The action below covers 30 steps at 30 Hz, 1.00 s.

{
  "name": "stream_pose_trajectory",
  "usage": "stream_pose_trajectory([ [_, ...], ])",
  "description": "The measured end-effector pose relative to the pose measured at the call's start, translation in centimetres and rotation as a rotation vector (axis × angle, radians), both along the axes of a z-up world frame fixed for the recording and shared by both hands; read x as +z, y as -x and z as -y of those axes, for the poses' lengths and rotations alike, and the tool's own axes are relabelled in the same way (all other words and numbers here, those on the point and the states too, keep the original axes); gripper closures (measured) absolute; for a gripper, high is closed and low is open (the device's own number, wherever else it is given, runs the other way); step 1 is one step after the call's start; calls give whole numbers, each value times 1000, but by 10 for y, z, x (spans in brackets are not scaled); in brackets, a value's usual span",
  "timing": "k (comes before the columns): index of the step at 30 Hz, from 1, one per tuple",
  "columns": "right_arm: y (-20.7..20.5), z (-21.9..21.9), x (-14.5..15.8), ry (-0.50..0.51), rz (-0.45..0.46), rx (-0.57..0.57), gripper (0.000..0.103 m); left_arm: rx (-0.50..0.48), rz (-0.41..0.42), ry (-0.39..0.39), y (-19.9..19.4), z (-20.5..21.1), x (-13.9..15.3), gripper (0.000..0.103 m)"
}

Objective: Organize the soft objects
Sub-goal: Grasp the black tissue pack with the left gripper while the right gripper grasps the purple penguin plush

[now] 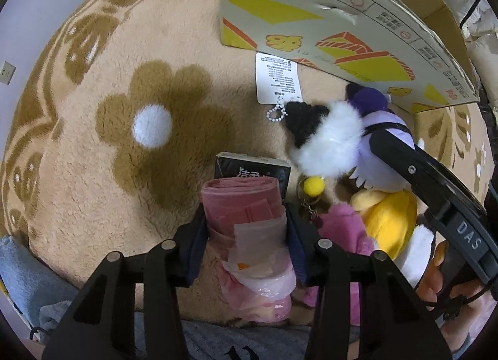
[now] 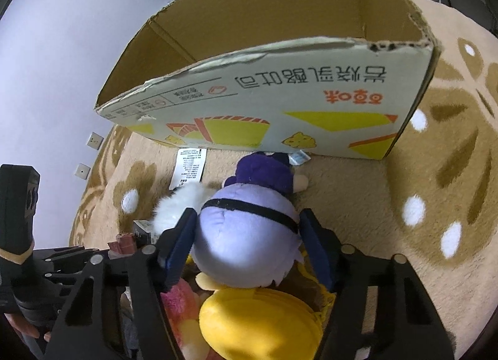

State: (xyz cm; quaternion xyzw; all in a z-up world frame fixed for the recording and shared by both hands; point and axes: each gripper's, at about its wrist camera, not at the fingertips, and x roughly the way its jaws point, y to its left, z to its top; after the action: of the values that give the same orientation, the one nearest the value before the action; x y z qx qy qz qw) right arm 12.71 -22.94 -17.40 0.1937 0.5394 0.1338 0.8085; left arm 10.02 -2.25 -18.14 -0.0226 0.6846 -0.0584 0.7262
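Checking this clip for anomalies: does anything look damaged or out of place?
Yes. The cardboard box has a ragged, torn top edge, with a small tear in its printed side. Nothing has spilled, and the plush toys lie in a heap on the rug.

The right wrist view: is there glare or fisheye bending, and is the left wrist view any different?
Right wrist view: the lilac plush toy has a bright washed-out patch, and the printed cardboard box edge bows. Left wrist view: the box curves too; no strong glare.
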Motion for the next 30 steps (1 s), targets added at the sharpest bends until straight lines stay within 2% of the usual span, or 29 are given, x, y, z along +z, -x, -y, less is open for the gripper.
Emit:
stream_pose_trajectory([
  [5,2,-1,3,20,15,10,41,-2,29,-13,6,-5,10,58],
  [10,8,-2,15,54,47,2,41,-11,88,-68,9,-4,21,58],
  [19,26,9,42,36,120,-36,41,-10,180,-118,5,-2,48,59],
  [26,41,19,64,34,176,-72,41,5,243,-99,3,9,61,59],
  [30,42,22,64,33,172,-80,41,-12,236,-92,1,13,56,58],
])
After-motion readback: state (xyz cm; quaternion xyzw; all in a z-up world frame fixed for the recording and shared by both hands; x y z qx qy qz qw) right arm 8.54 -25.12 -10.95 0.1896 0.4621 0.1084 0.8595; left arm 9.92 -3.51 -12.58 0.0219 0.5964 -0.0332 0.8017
